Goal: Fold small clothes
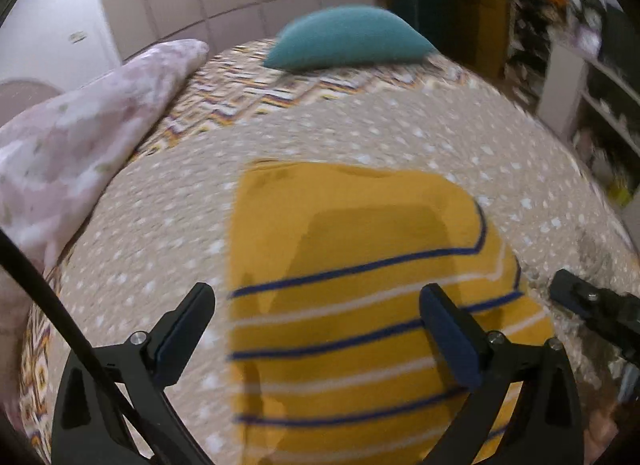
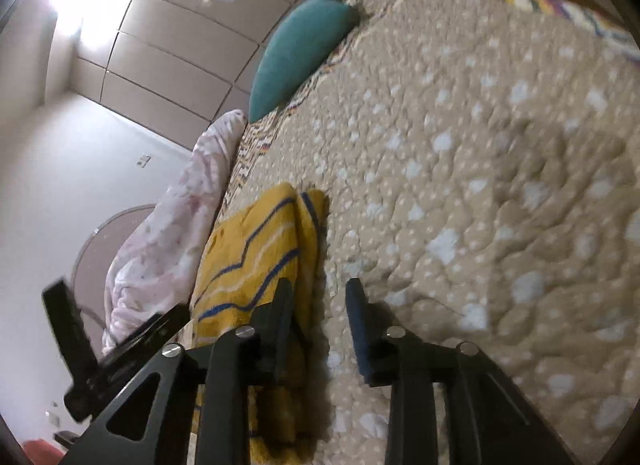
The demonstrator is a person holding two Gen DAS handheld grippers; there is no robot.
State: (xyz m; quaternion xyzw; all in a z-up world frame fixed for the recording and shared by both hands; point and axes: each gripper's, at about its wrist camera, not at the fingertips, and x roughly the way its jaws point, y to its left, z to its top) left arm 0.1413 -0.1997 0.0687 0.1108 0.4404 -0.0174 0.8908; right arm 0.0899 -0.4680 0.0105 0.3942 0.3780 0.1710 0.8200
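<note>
Directly under the left gripper (image 1: 316, 329), jaws wide apart and empty, the shirt (image 1: 360, 285) lies folded on the bed (image 1: 160, 225), long axis running near to far. Right gripper (image 2: 320, 305), also parted, straddles its right edge.

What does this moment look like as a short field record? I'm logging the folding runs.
garment: yellow striped shirt, partly folded, flat on the bed
surface: beige dotted quilt
left tool: open, over the shirt, holding nothing
right tool: open, at the shirt's right edge, holding nothing
far end: teal pillow
left side: pink floral bedding
image: motion blur
</note>
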